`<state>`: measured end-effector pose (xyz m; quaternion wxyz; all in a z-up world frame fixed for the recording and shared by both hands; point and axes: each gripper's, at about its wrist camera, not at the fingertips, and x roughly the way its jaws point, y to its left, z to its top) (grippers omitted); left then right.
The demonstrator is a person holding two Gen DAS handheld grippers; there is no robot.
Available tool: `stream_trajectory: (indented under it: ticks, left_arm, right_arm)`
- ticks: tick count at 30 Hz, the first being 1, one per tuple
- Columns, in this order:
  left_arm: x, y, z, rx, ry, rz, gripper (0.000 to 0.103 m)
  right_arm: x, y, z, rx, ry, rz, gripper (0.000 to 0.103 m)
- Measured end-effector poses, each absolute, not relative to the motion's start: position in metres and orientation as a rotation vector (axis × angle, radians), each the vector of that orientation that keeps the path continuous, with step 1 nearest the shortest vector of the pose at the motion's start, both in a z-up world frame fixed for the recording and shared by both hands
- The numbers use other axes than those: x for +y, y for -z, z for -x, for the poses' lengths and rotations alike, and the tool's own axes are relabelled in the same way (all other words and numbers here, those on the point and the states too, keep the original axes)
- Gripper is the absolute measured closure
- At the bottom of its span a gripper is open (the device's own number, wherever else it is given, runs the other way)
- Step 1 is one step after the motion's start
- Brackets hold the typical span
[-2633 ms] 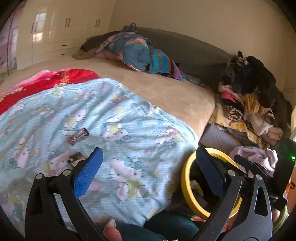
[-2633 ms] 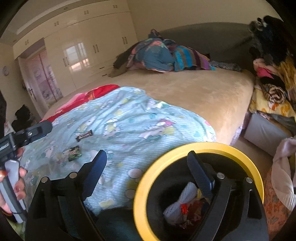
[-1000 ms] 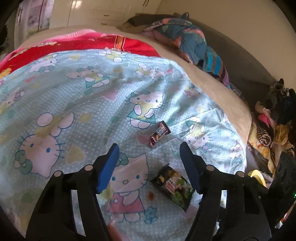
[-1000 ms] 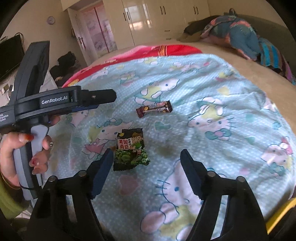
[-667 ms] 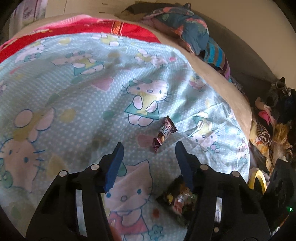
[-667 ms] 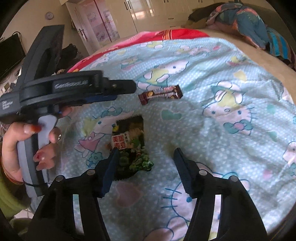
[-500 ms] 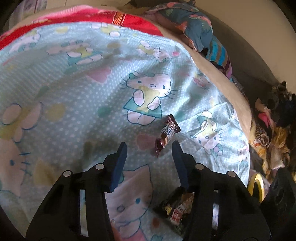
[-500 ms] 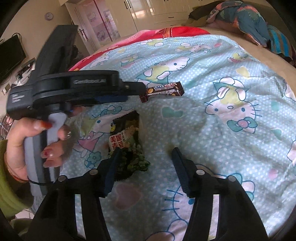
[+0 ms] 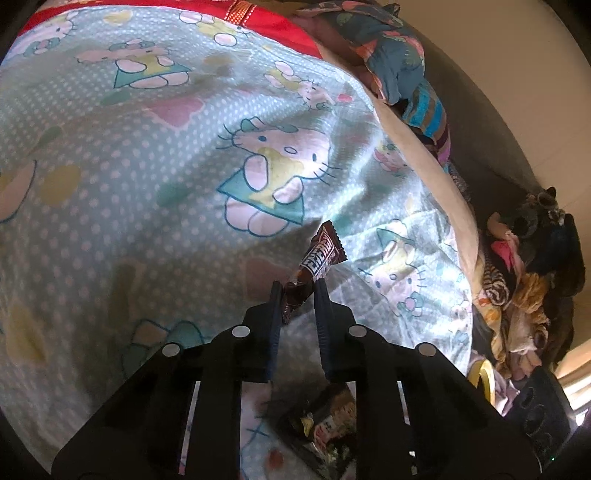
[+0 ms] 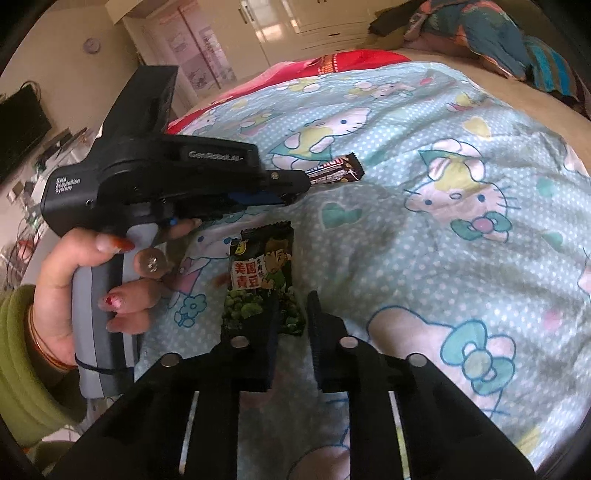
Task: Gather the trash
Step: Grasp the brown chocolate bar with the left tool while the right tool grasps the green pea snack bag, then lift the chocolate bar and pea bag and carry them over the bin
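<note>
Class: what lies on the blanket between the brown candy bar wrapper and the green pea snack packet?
Only bare blanket separates candy bar wrapper from snack packet, right wrist view.

Bed [image 10: 461,122] spread with pale blue cartoon-cat quilt [image 9: 155,192] over red blanket [image 10: 332,62]. Glossy cream wardrobes [image 10: 295,18] along far wall. Dark screen [image 10: 18,125] at left. Heaped clothes [image 9: 524,288] beside bed. Daylit.

wrappers: 2 – brown bar [image 9: 320,255], green snack bag [image 10: 263,284] | grippers: 2 | bins: maybe 1 [image 9: 483,376]
</note>
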<state>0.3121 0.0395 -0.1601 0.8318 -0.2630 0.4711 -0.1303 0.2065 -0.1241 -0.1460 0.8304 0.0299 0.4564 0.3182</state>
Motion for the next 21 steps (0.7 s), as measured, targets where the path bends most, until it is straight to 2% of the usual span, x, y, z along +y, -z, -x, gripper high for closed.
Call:
stream_trajectory:
  ticks: [21]
  left_arm:
    - [0.035, 0.108, -0.246, 0.846, 0.249, 0.507, 0.092]
  right_arm:
    - [-0.159, 0.117, -0.169, 0.842, -0.610, -0.107, 0.095]
